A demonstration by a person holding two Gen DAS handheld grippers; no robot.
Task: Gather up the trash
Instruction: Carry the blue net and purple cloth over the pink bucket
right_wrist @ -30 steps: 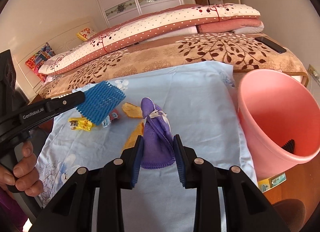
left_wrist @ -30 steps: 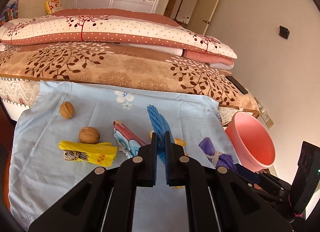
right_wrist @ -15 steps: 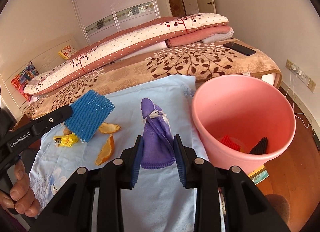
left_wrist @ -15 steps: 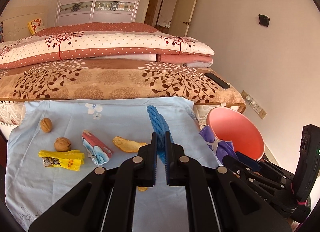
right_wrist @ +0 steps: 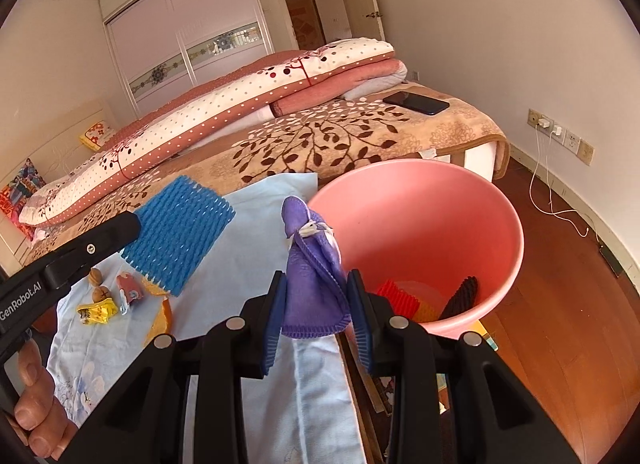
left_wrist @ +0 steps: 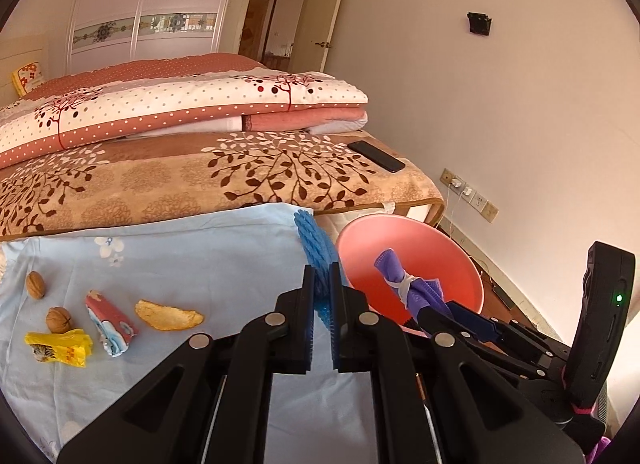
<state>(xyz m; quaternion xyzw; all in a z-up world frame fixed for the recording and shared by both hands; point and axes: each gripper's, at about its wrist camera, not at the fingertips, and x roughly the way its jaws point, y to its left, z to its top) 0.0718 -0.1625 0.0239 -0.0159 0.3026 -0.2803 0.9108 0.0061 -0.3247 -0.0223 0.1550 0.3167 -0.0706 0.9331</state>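
The right tool (right_wrist: 316,306), clamped on the knotted purple cloth bundle (right_wrist: 314,264), sits nearer the round pink plastic bucket (right_wrist: 508,232), whose mouth lies at two o'clock, while the left tool (left_wrist: 321,296), gripping the blue foam fruit net (left_wrist: 316,252), trails beside it.

Blue foam net (right_wrist: 176,236), purple cloth (right_wrist: 314,276), pink bucket (right_wrist: 472,200)

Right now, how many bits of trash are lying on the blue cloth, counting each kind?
Walnuts: 2
Orange peels: 2 (one is partly hidden in the right wrist view)
Yellow wrapper: 1
Red and blue wrapper: 1
Total: 6
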